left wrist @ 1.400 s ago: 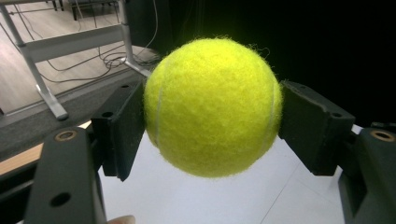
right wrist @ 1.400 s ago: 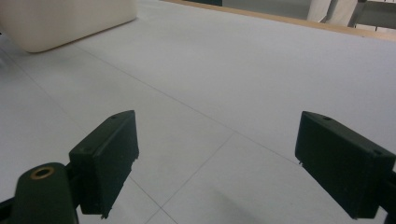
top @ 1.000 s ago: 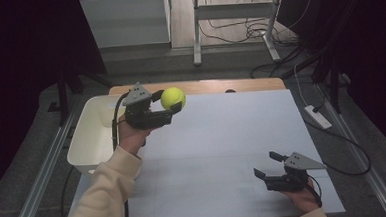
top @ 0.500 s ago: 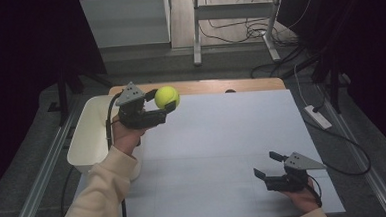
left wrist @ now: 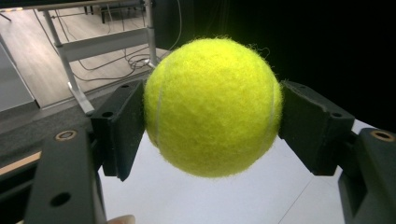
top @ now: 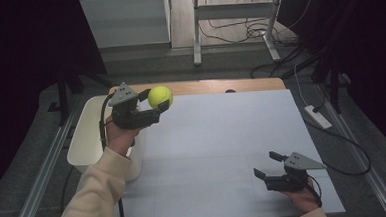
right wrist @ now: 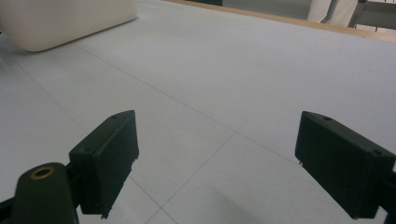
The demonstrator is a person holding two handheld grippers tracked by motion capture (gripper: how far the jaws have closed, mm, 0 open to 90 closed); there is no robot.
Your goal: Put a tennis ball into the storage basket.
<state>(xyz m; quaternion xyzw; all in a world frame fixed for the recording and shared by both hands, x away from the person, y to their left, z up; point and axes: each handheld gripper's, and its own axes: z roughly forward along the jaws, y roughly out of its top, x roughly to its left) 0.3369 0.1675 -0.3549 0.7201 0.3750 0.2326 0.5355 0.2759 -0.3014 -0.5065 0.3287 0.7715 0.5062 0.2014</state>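
A: Right, I'm on the high feed, so I'll start with the biggest thing. The table (top: pixel 222 137) takes up most of the frame, a pale grey sheet with a strip of wood along its far edge.

B: And the tub?

A: The white bin (top: pixel 90 136) sits at about 9 o'clock from the table's middle, against the left edge. In the right gripper view it's a cream wall at 11 o'clock (right wrist: pixel 60 21).

B: Where are my 2 hands?

A: Your left forearm, in a cream sleeve (top: pixel 95 193), comes up from 7 o'clock. The left gripper (top: pixel 154 101) is held up above the table's far left corner, roughly 10 o'clock, just beside the bin's far end. The right gripper (top: pixel 269 165) is low at 5 o'clock, close to the sheet, well apart from the other one.

B: Jaws?

A: The left one is clenched on the tennis ball (top: pixel 160 96). In the left gripper view the 2 black pads press its sides at 9 and 3 o'clock, and the tennis ball (left wrist: pixel 212 107) hangs clear of the table below. The right gripper (right wrist: pixel 229 163) is released: its jaws stand wide with bare sheet between them.

B: So the ball's off the surface?

A: Yes, it's in the air, gripped, near the bin but not over its opening as far as I can tell.
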